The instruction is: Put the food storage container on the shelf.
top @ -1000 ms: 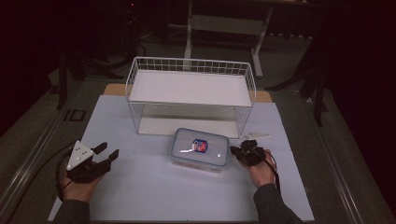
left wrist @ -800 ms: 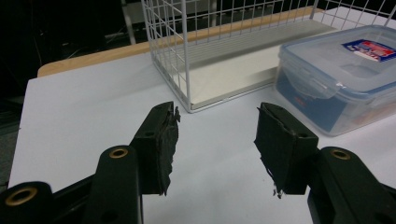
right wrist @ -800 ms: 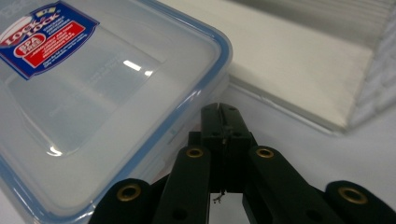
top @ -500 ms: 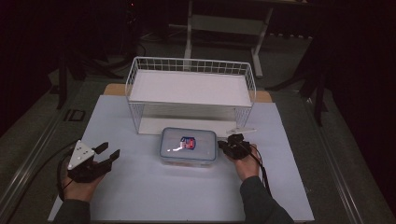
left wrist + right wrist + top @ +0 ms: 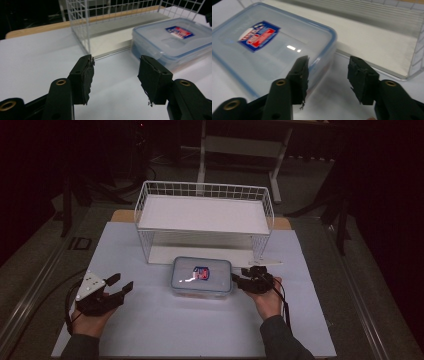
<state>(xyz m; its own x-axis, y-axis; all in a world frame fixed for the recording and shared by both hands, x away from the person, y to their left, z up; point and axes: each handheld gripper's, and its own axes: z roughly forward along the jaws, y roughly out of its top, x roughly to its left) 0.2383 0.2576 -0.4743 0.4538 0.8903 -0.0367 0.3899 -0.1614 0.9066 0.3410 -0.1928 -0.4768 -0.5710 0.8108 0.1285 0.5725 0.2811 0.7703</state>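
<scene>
Near centre of the white table mat (image 5: 150, 330), just in front of the white wire rack (image 5: 205, 215), sits the clear rectangular plastic box w/ blue-rimmed lid (image 5: 201, 276). Right gripper (image 5: 239, 280) at its right end, jaws just been opening, nothing pinched. Left gripper (image 5: 121, 285) apart at left, jaws just opening too, empty.

Wire rack (image 5: 205, 215) stands toward the far edge of the tabletop (image 5: 150, 330), midway between the left and right edges. Lidded container (image 5: 202, 277) lies on the tabletop just before the rack, near the middle. Left claw (image 5: 119, 287) sits toward the near left corner, well apart from the container. Right claw (image 5: 238, 279) sits just beside the container's right end.
</scene>
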